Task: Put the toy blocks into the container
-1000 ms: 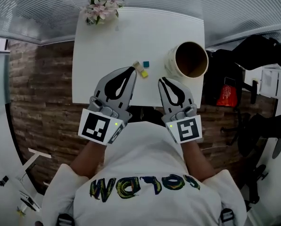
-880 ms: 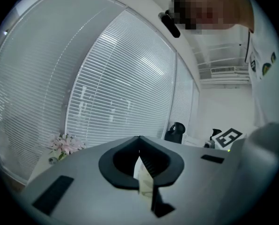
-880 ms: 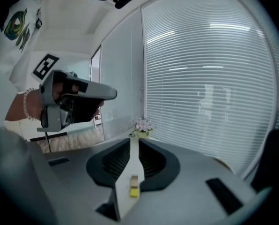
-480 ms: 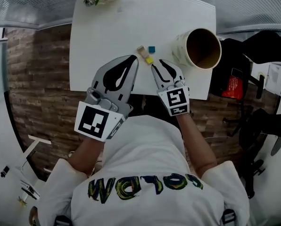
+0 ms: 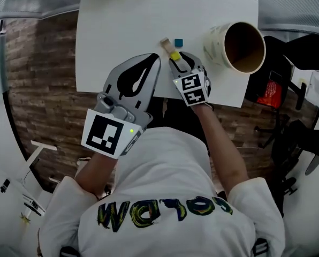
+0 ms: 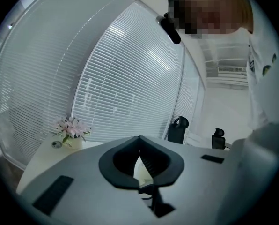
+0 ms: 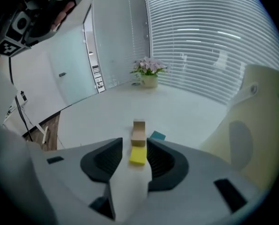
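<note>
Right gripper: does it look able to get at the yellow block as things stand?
Probably yes. The right gripper's jaws are opening, with the yellow block lying on the table between them. Nothing blocks the way, though the tan block sits right behind it.

Yellow block (image 7: 138, 156), tan block (image 7: 138, 131), teal block (image 7: 157, 136), cream container (image 5: 215, 39).

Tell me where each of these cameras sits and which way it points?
Head view: on the person's head, aimed steeply down at the table; shows left gripper, right gripper, arms, shirt.
Left gripper view: on that gripper, facing window blinds over its shut jaws.
Right gripper view: on that gripper; its opening jaws flank a yellow block.
Shared: head and right gripper views show this block.
</note>
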Demonstrator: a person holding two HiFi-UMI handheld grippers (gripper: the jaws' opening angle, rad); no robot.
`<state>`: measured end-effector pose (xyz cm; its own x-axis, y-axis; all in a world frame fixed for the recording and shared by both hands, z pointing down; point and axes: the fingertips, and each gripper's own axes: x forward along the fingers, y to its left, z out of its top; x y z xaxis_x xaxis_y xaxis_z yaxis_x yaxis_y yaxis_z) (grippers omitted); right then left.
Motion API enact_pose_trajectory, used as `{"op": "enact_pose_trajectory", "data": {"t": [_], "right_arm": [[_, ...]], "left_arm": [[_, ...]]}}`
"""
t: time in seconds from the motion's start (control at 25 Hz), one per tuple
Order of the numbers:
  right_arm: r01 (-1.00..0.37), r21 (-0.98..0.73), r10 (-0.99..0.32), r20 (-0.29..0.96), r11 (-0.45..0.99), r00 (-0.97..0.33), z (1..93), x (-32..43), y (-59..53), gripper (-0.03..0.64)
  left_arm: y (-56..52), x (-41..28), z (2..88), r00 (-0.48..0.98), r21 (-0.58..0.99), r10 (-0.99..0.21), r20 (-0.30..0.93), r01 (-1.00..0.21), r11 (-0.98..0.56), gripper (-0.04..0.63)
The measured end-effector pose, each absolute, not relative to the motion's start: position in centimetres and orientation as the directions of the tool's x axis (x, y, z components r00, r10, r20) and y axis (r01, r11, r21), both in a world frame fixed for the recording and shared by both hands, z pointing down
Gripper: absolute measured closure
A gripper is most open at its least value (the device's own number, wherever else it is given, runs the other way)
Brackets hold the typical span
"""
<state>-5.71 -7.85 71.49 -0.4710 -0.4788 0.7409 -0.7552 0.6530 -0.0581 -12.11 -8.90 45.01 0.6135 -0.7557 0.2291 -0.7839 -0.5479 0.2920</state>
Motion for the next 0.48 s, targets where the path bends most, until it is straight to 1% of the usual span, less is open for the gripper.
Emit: {"op": "enact_pose_trajectory", "data": {"t": [0.16,0.48], "right_arm": [[-0.772,-0.045,-0.455,0.785,0.635,-0.420,73.6,-5.2,-8.6,0.443],[-0.775,-0.064,-0.401,0.828,0.628,-0.393,76.0,-5.4,-8.5,0.456]], "left_arm": [[-8.7,-12.2,46.3,0.615,0.306,-0.749,0.247,-0.782,-0.542,0.583],[-8.5,-12.9,47.8,0.605,0.330,-0.749,0.272,-0.789,-0.518,0.583]]}}
